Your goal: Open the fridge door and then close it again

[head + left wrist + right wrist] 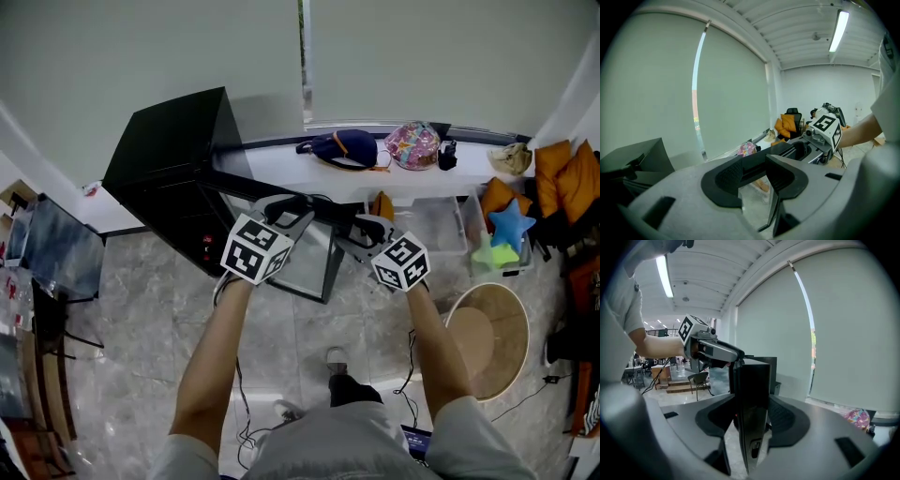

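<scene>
A black mini fridge (pixel 173 150) stands against the wall at the left. Its glass-fronted door (pixel 309 267) is swung out towards me. My left gripper (pixel 289 208) clamps the door's top edge, and my right gripper (pixel 361 228) clamps the same edge near its free corner. In the left gripper view the dark door edge (pixel 787 152) runs between the pads of the left gripper (pixel 752 171) towards the right gripper (pixel 825 125). In the right gripper view the door (pixel 752 385) stands edge-on between the pads of the right gripper (pixel 751 416), with the left gripper (pixel 712 352) beyond it.
A white sill behind the fridge carries a dark bag (pixel 342 148) and a patterned bag (pixel 412 143). Clear bins (pixel 436 225), orange cushions (pixel 562 173) and a round stool (pixel 487 337) crowd the right. Cables trail on the marble floor by my foot (pixel 352 386).
</scene>
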